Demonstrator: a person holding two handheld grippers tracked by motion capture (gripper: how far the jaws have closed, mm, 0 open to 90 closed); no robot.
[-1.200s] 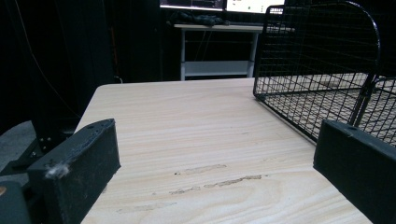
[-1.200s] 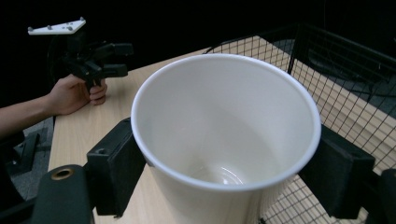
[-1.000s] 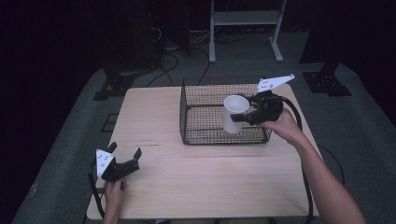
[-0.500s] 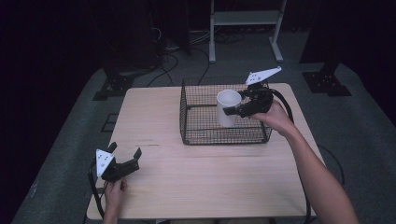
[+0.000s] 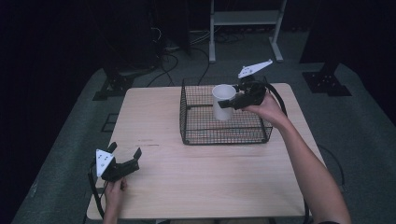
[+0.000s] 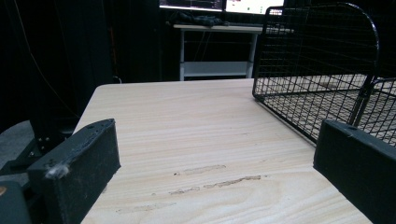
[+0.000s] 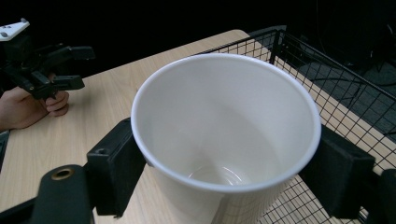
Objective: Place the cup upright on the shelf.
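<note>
we hold the white cup (image 5: 223,101) pinched in the right gripper (image 5: 232,102), above the wire basket (image 5: 196,135) at the tabletop's far right | left gripper (image 5: 131,161) rests spread, empty, near left corner | done: cup gripped, lifted | left: we judge setting it down

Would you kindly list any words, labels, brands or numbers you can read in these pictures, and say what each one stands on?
No text can be read.
The white cup in the right gripper is plain, inside and out.
The wire basket, the table and the left gripper bear no label.
The bright screens on the far desk in the left gripper view are too small and blurred to read.
</note>
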